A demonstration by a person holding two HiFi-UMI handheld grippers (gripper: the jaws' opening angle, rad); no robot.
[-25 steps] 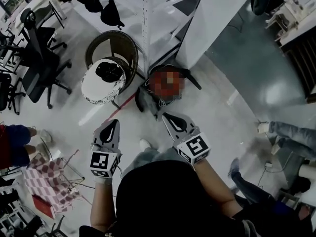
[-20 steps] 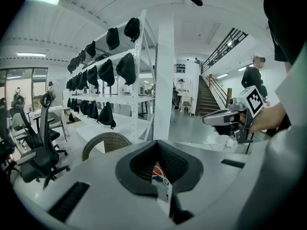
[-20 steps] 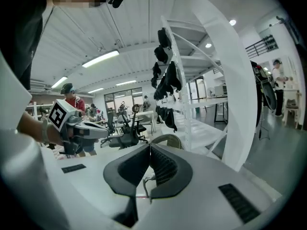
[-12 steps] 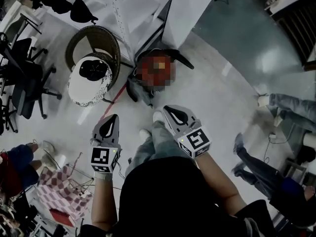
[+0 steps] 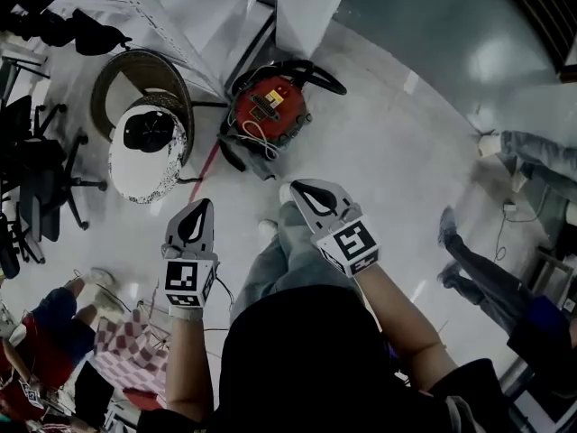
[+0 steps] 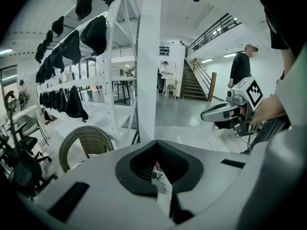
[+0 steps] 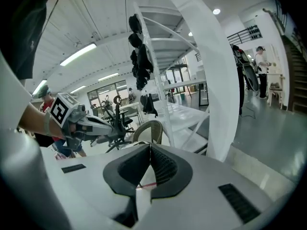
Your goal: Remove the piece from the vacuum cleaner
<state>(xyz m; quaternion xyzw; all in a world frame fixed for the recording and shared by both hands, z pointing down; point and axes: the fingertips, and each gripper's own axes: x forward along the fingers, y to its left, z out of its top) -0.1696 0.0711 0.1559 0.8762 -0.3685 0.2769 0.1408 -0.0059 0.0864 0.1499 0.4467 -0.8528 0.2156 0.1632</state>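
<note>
I have both claws raised in front of me and neither is near the work yet. The left claw [image 5: 204, 207] sits left of centre in the head view and the right claw [image 5: 299, 190] just right of centre, both pointing up the frame toward the vacuum [image 5: 269, 106]. The vacuum is a round red canister on the floor [image 5: 397, 152] in the upper middle of the frame, parked at the foot of a white pillar [image 5: 306, 7], and it is well apart from both tips. In its own view the left claw [image 6: 154, 143] is clenched, its dark pads meeting at the tip with nothing between them. The right claw [image 7: 149, 146] is pressed together the same way and is empty. I judge they are carried clenched only because this is the approach. A black hose [image 5: 311, 67] loops round the canister's far side and a pale cable [image 5: 261, 139] is bundled on the near side. I cannot tell from here which part is meant to come off. My guess is the hose or its fitting, since it is the one thing that stands proud of the body. A wicker chair [image 5: 135, 66] stands to the vacuum's left, so the clear way in is from the right. Next I would lower both claws, spread one, and use the other to steady the canister so it does not roll.
</note>
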